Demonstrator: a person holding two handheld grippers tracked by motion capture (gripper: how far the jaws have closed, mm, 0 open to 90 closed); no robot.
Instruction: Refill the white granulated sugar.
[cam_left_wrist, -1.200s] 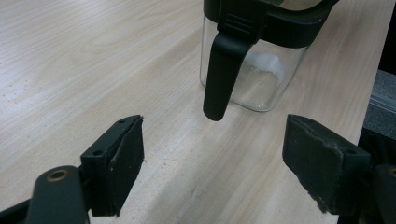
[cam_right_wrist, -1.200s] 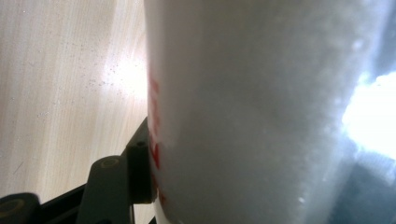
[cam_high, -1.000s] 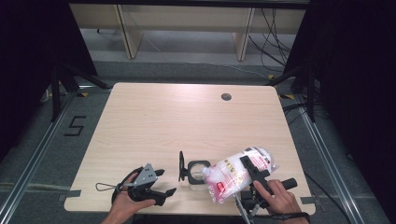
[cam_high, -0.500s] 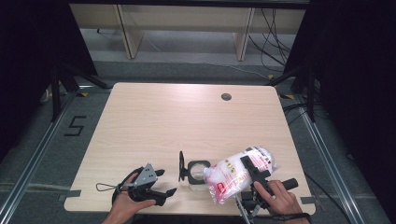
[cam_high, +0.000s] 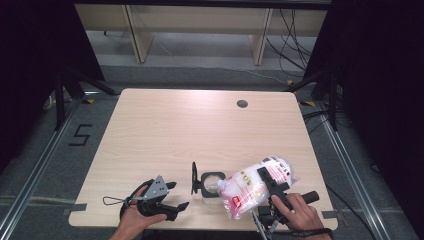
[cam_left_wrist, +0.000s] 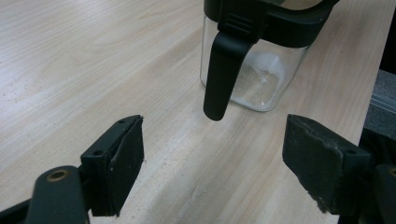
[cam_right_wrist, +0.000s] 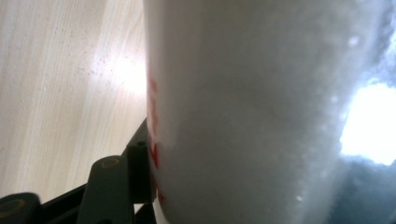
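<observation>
Pouring from the bag into the jar: keep the stream centred.

On the left, the left tongs (cam_high: 176, 196) rest wide apart on the desk (cam_high: 200, 125), holding nothing, aimed at the jar (cam_high: 212, 186) a short way ahead. The jar stands upright near the front edge, its black lid (cam_high: 194, 177) flipped up on the left side, a little white powder (cam_left_wrist: 261, 79) on its bottom. To the right, the right tongs (cam_high: 270, 181) clamp the plastic bag (cam_high: 252, 187) of white powder, tilted with its mouth at the jar's opening. Judgement: tip the bag gradually, keep its mouth over the opening, and steady the jar if it shifts.
</observation>
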